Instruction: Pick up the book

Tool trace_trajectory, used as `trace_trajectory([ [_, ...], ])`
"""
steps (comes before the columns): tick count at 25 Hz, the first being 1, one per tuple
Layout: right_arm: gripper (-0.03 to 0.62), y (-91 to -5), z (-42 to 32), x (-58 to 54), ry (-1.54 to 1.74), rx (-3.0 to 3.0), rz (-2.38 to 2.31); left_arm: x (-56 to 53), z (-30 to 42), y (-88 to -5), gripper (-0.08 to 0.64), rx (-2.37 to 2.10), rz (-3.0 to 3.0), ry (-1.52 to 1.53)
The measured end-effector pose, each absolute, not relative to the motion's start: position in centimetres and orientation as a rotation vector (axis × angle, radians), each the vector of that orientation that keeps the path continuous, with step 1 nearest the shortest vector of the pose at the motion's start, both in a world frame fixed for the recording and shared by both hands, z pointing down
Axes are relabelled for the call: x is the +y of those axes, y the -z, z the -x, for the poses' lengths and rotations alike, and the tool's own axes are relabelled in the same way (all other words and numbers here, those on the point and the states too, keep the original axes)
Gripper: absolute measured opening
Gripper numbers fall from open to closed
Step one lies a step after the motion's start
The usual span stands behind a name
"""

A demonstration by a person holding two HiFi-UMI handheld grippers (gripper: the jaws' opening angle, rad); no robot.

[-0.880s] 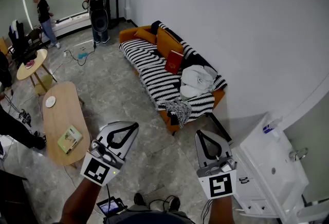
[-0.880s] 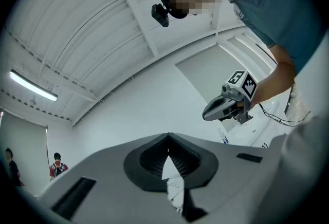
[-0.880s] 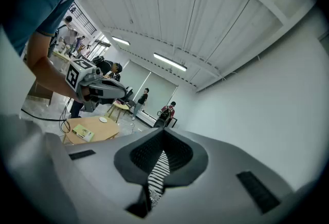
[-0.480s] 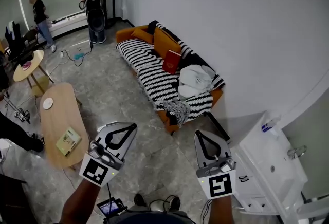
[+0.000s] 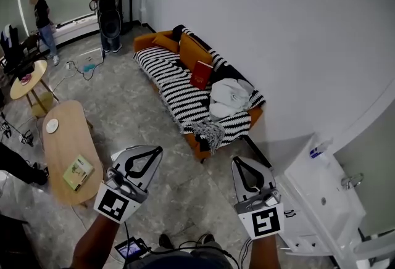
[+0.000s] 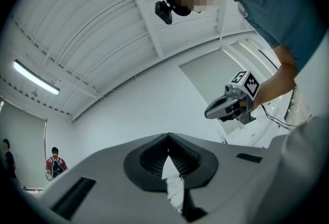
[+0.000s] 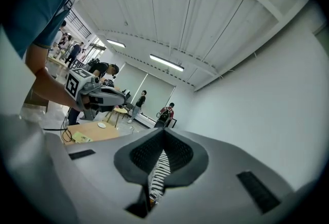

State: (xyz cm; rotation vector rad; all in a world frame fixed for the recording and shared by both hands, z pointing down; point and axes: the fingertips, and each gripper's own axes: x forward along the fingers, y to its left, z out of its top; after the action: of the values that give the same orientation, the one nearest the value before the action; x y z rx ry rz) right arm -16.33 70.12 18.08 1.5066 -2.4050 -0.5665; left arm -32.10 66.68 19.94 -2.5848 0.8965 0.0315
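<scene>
Head view: red book [image 5: 201, 74] leaned on the orange sofa's [image 5: 148, 41] backrest, over the striped throw [image 5: 176, 86] — well apart from my tongs. I held left gripper [image 5: 157, 150] & right gripper [image 5: 237, 162] low over the floor.
Left gripper view: jaws pressed together, nothing btwn.
Right gripper view: same — closed tight, empty.

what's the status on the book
Left gripper and right gripper shut, empty. Red book on sofa, green book on wooden table, both untouched. Nothing in the way.
</scene>
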Motion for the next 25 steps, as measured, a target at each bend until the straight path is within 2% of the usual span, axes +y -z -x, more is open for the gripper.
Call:
trace_trajectory([
  [12,0.012,-18.7,11.2,63.9,0.557,-2.475,-1.486,61.7,27.8,-20.6,0.005,0.956,2.561,0.036],
  [20,0.014,-19.1,3.7,57.4,0.559,-2.548,-1.407,56.4,19.4,-20.7,0.005,1.012,2.519,0.078],
  [25,0.012,-18.9,1.2,54.6,0.597,-2.568,-1.351,54.2,16.7,-19.9,0.003,1.057,2.483,0.064],
])
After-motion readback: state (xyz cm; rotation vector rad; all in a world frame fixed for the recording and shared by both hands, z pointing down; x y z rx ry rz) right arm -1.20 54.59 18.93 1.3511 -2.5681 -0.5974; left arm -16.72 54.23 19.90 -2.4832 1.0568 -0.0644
